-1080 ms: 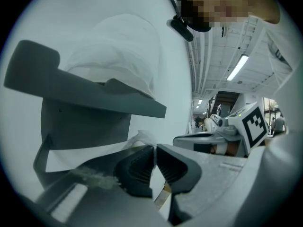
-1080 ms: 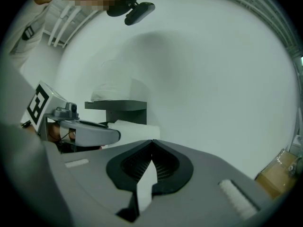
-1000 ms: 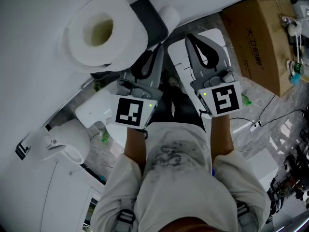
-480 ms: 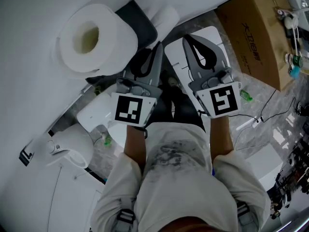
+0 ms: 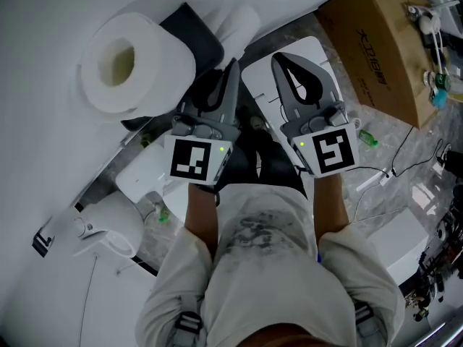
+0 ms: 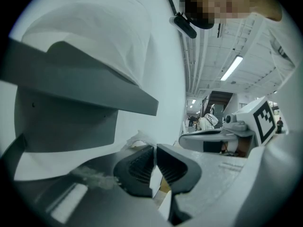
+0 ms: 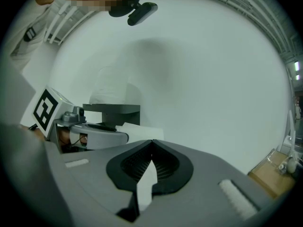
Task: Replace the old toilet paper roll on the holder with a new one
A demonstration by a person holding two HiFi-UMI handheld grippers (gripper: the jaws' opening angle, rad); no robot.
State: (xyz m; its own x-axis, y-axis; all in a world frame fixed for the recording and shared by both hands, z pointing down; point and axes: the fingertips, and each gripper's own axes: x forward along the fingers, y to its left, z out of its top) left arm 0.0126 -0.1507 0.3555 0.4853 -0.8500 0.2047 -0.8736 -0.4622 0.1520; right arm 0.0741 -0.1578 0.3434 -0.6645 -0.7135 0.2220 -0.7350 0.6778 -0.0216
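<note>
A full white toilet paper roll (image 5: 119, 60) stands on end on the dark grey shelf of the wall holder (image 5: 195, 31), its hole facing up. A second white paper shape (image 5: 239, 22) pokes out beside the shelf. My left gripper (image 5: 230, 74) points at the holder just below the shelf (image 6: 80, 86). Its jaws (image 6: 155, 148) stand almost together, with a thin torn sheet of toilet paper (image 6: 137, 138) pinched at their tips. That white sheet (image 7: 142, 130) also shows in the right gripper view. My right gripper (image 5: 278, 58) hovers alongside, shut (image 7: 151, 142) and empty.
The white wall (image 5: 43, 143) fills the left. A cardboard box (image 5: 383, 42) stands at the right on the marbled floor, with cables (image 5: 394, 172) near it. A white flat panel (image 5: 318, 56) lies under the right gripper. A rounded white fixture (image 5: 105, 226) sits at lower left.
The roll and holder have slid a little left and up in the head view as that view shifted. Both grippers keep their places and stay shut.
</note>
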